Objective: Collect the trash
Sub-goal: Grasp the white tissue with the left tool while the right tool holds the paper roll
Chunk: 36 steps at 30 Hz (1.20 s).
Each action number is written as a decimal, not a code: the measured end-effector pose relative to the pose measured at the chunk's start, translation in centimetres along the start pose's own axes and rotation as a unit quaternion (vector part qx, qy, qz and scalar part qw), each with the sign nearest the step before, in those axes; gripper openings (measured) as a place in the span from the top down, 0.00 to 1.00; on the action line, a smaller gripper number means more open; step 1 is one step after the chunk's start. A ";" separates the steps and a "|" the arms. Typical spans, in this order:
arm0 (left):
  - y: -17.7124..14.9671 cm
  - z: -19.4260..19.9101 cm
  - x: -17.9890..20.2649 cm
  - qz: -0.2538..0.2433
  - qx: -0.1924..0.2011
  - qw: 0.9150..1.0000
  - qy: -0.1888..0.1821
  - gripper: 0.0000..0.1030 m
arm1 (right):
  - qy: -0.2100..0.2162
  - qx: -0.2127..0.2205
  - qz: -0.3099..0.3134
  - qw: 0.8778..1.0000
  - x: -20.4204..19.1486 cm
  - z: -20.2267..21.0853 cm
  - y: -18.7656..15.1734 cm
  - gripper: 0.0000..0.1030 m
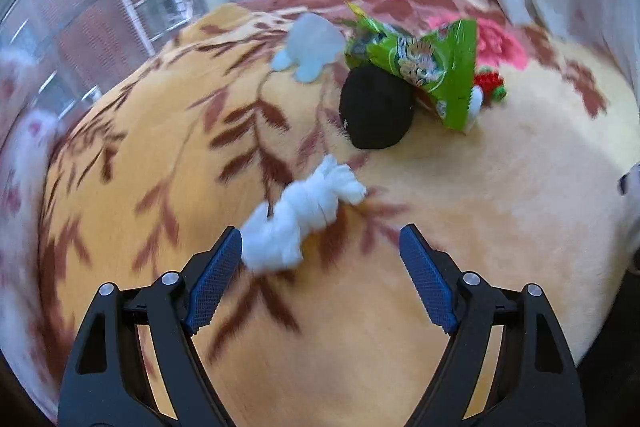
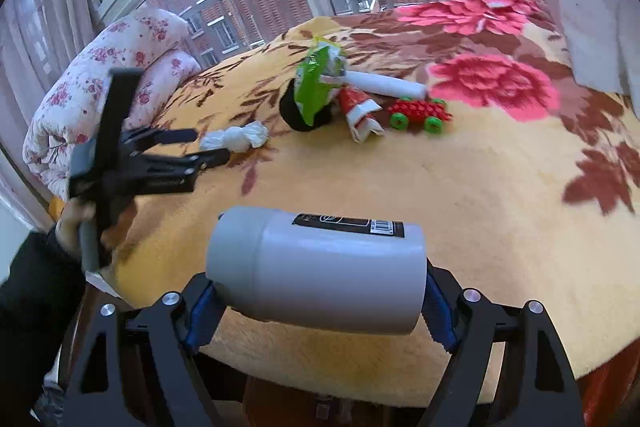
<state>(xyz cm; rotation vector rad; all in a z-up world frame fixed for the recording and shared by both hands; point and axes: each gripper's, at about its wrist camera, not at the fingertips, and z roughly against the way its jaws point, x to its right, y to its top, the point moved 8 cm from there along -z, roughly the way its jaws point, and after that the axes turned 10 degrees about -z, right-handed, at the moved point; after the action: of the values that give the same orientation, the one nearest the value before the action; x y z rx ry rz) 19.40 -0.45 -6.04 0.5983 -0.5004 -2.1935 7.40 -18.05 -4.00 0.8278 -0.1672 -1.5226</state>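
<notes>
Reaching over a floral blanket (image 1: 460, 187), the left gripper (image 1: 320, 239) hovers spread wide, its left pad touching the near end of a twisted white tissue wad (image 1: 300, 219). The wad's long axis runs away and rightward toward a black round object (image 1: 376, 111) and a green snack wrapper (image 1: 436, 67). The right gripper (image 2: 316, 291), farther off near the bed's front edge, clamps a grey canister (image 2: 320, 263). Open blanket lies around the wad.
</notes>
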 end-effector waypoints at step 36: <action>-5.2 7.9 4.7 0.171 0.018 0.981 0.084 0.71 | 0.010 0.019 0.023 1.000 -1.2 4.1 -3.7 0.23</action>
<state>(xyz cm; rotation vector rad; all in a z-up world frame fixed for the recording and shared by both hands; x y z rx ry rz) 9.13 0.30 -3.61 0.6585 -0.5130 -1.7950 1.94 -17.87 -2.69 0.8629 -0.1990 -1.4713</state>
